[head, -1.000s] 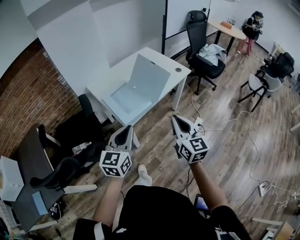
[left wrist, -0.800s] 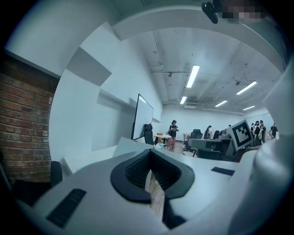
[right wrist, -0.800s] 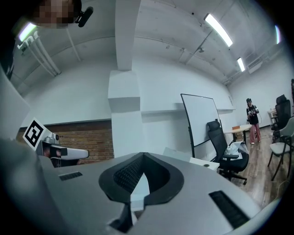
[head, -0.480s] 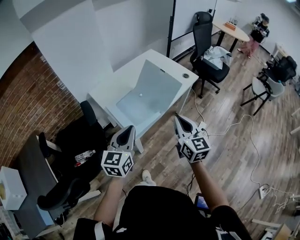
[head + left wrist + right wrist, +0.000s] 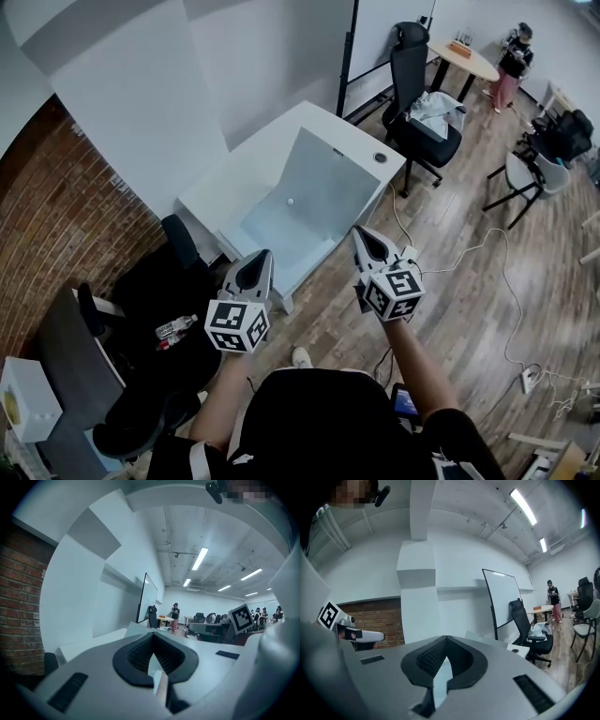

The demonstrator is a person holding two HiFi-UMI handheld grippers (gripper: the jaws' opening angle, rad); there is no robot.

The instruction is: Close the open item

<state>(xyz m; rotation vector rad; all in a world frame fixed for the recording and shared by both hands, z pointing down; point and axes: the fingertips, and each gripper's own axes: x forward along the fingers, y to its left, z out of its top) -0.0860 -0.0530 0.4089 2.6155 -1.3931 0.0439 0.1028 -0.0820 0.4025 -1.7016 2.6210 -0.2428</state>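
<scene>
The open item [image 5: 305, 202] stands on a white desk [image 5: 234, 173] ahead in the head view: a pale flat base with a grey-blue panel hinged upright at its far side. A small white dot shows on the panel. Both grippers are held in the air short of the desk, over the wooden floor. My left gripper [image 5: 259, 257] points at the desk's near corner, jaws together and nothing in them. My right gripper [image 5: 362, 233] hovers just right of the item's near edge, also shut and empty. The gripper views show the left gripper [image 5: 153, 638] and the right gripper [image 5: 446, 643] with pads meeting.
A black office chair [image 5: 164, 281] carrying a bottle [image 5: 175, 328] sits left of me by the brick wall [image 5: 56, 216]. Another black chair [image 5: 422, 112] with cloth stands right of the desk. Cables [image 5: 487, 248] trail across the floor. A person [image 5: 514, 56] stands by a round table [image 5: 464, 58].
The desk and open item have drawn nearer and now sit lower in the head view as the person steps forward. Both grippers keep the same pose, still shut.
</scene>
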